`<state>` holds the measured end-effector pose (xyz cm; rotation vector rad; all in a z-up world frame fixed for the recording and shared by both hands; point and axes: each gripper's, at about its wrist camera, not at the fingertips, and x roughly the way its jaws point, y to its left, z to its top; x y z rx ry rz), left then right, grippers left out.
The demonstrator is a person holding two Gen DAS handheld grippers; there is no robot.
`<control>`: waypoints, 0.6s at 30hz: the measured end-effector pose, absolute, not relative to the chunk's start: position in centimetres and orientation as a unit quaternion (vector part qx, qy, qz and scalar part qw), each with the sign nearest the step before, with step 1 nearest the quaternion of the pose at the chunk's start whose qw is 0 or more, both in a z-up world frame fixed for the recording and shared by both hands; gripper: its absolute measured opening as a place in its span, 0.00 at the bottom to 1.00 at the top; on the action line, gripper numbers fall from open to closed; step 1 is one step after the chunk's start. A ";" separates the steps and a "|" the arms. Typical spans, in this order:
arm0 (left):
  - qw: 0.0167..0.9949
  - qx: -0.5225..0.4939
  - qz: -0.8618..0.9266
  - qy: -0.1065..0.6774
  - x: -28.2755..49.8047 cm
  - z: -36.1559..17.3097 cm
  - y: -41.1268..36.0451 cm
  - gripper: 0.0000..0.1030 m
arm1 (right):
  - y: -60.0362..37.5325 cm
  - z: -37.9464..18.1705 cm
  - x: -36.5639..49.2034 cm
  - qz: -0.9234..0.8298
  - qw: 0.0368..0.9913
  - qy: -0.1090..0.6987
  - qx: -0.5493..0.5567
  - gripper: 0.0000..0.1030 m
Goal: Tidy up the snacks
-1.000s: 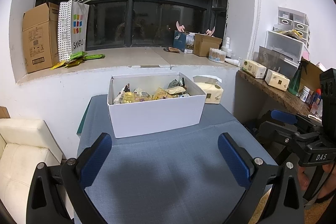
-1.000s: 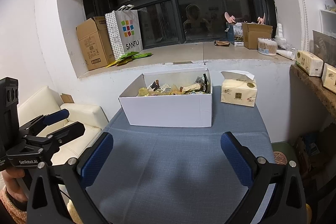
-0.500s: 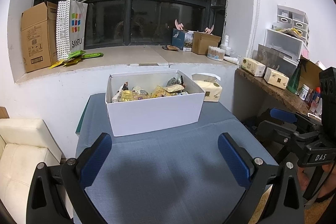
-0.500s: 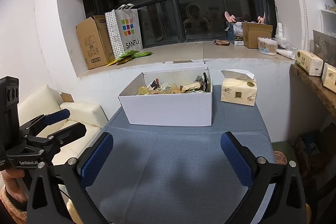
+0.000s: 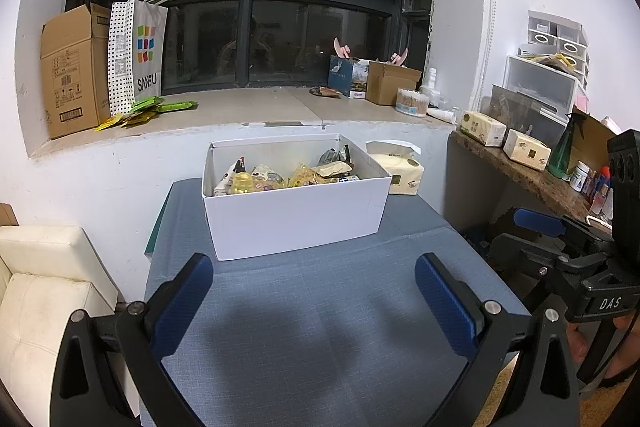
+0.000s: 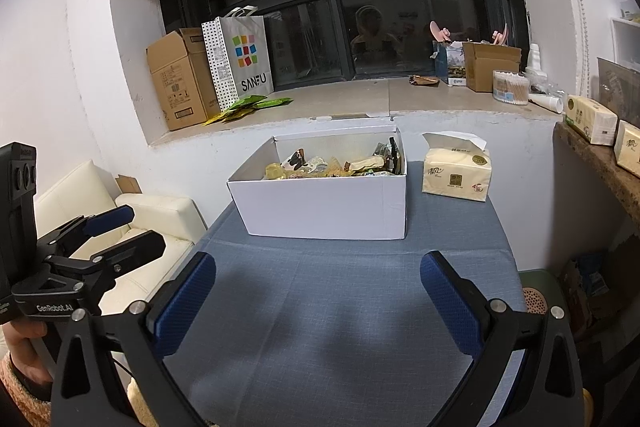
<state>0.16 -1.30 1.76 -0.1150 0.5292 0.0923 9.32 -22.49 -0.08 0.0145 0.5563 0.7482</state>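
A white cardboard box stands at the far end of the blue-grey cloth-covered table. Several wrapped snacks lie piled inside it. My left gripper is open above the near part of the cloth, well short of the box, with nothing between its blue pads. My right gripper is open too and empty, at a similar distance from the box. Each gripper also shows from the side in the other view: the right gripper, the left gripper.
A tissue pack lies right of the box. The window sill holds a cardboard box, a SANFU bag, green packets and a small carton. A cream sofa sits left, a stone shelf right.
Both views have shifted very slightly; the box sits a touch lower and nearer in the left wrist view. Both grippers remain open and empty.
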 end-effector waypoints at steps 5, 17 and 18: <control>0.963 -0.055 0.047 0.259 0.1 1.9 -1.4 1.00 | -22.5 -0.1 9.3 0.361 0.893 0.268 0.007 1.00; 0.966 -0.055 0.044 0.250 0.0 2.2 -1.3 1.00 | -22.4 -0.1 9.2 0.360 0.893 0.269 0.008 1.00; 0.966 -0.056 0.044 0.250 -0.1 2.2 -1.3 1.00 | -22.4 -0.2 9.2 0.360 0.893 0.270 0.008 1.00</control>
